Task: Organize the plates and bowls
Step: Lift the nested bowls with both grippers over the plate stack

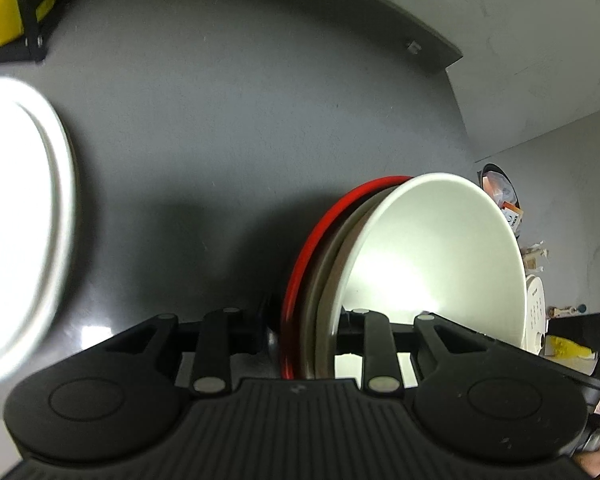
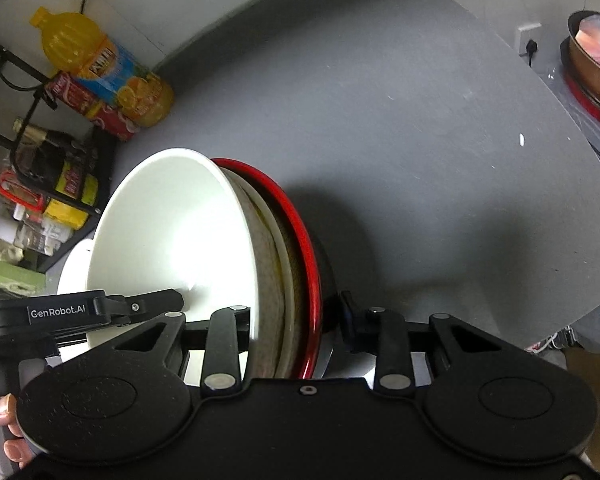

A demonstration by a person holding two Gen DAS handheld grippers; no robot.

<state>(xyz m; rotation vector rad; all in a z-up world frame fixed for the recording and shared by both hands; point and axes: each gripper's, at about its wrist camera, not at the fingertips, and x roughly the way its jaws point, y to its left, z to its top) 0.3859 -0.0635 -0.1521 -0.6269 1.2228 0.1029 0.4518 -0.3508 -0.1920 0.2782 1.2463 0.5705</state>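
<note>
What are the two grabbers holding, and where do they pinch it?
Both pinch one stack: a white bowl nested in a beige dish and a red-rimmed dish. The left gripper and right gripper each clamp the stack's rims on opposite sides.

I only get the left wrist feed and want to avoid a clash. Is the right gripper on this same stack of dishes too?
Observer: Yes. The right gripper clamps the same stack, with the white bowl on its left side.
Operator: Is there anything on its right side?
Observer: Only bare grey table. A wall socket with a plug in it sits beyond the far edge.
</note>
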